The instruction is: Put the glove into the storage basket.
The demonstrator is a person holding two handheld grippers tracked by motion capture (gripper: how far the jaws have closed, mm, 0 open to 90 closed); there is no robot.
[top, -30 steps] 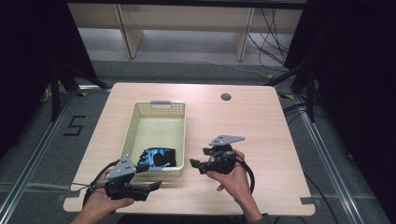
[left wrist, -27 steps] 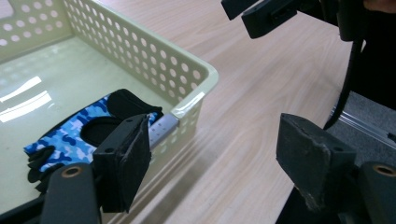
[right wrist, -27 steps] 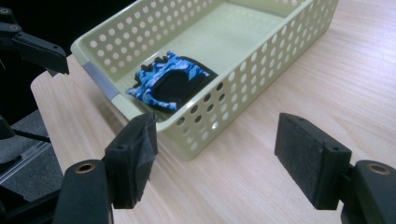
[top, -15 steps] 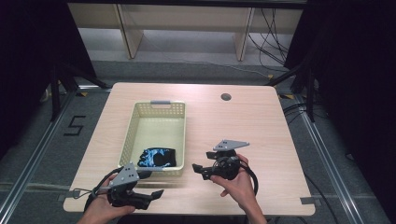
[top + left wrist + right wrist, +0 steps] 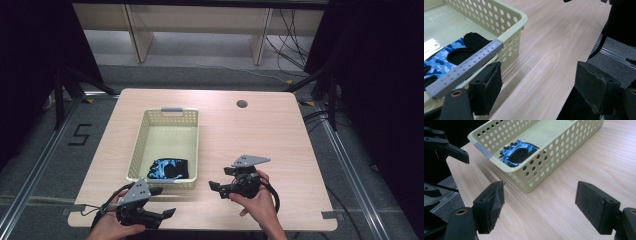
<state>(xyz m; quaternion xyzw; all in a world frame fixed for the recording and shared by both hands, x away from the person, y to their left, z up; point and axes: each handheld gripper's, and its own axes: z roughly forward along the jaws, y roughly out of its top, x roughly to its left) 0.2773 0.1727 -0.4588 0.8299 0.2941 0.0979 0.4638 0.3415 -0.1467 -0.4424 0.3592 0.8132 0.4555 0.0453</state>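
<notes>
Both grippers stand spread with nothing between their pads, and their jaws have just been opening. Seen from the high view, the left gripper (image 5: 167, 213) is held in a hand at the near left edge of the table (image 5: 280, 130), just in front of the near short wall of the basket (image 5: 142, 135), its jaws pointing to the right. The right gripper (image 5: 214, 186) sits in the other hand to the right of the basket's near corner, jaws aimed left toward it and apart from it. A blue camouflage glove (image 5: 168, 168) with black parts lies flat on the basket's floor at its near end. From the left gripper view, the left gripper (image 5: 541, 87) hangs over bare wood beside the basket (image 5: 511, 22); its left pad is just next to the grey strip on the basket's near rim, and the glove (image 5: 439, 62) shows behind that strip. From the right gripper view, the right gripper (image 5: 544, 207) is over the table with the basket's (image 5: 544, 162) corner ahead of it, near but not touched; the glove (image 5: 515, 153) lies inside against the far end, and the left gripper's black jaws show at the upper left.
</notes>
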